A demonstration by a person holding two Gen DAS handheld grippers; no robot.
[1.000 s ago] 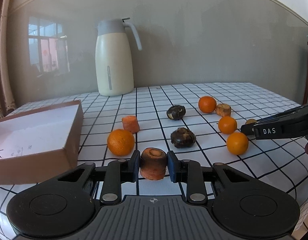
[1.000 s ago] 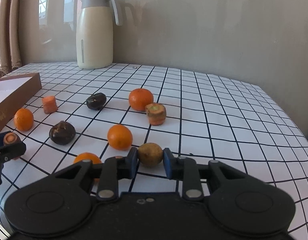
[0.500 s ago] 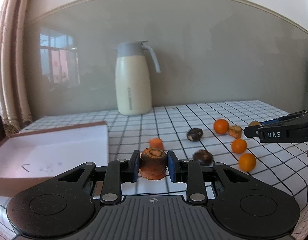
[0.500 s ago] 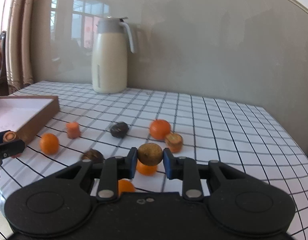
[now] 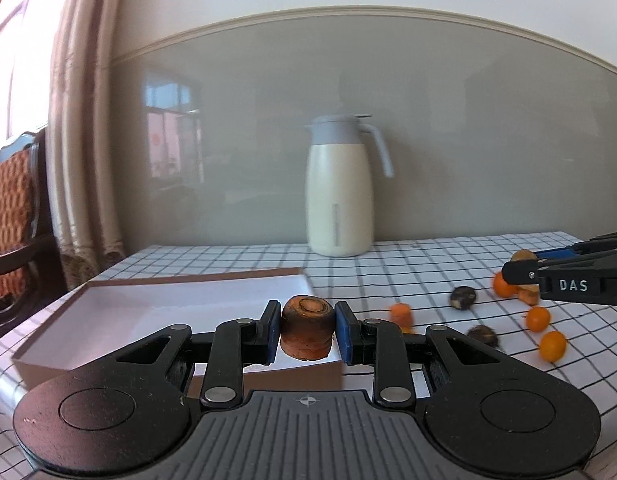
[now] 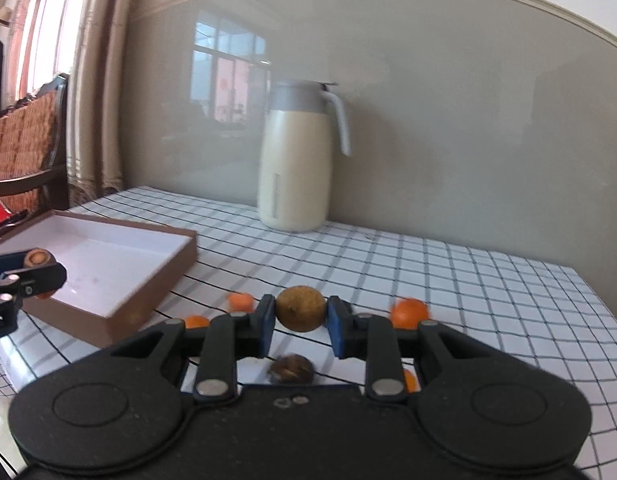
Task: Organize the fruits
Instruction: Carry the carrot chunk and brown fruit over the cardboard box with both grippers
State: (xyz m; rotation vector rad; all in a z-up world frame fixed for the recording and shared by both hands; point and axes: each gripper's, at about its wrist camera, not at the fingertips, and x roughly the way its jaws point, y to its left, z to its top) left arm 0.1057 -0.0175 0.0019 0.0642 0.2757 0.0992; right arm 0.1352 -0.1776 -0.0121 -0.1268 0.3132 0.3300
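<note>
**Fruit sorting: barely started, box still bare**

Carrot chunk [image 5: 307,330] pinched tight in the left gripper [image 5: 306,332], up off the counter [image 6: 488,292] and sitting right at the near edge of the cardboard box [image 5: 108,322]. Small brownish round fruit [image 6: 301,314] clamped the same way in the right gripper [image 6: 300,320], lifted clear above the checked cloth, box off to its left. So two pieces picked, none dropped yet.

Inside of the box: plain white, nothing in it as far as either view shows.

Still loose on the counter: a few oranges [image 5: 552,345], another carrot piece [image 5: 401,313], a couple of dark lumpy things [image 5: 462,297], probably water chestnuts but too blurry to swear by. All bunched together well apart from the box. White jug [image 5: 338,196] standing at the back by the wall, not part of the job.

Guessing the current step is carrying both loads over to the box. After that, plenty more trips for the rest of the pile. Early days overall.
</note>
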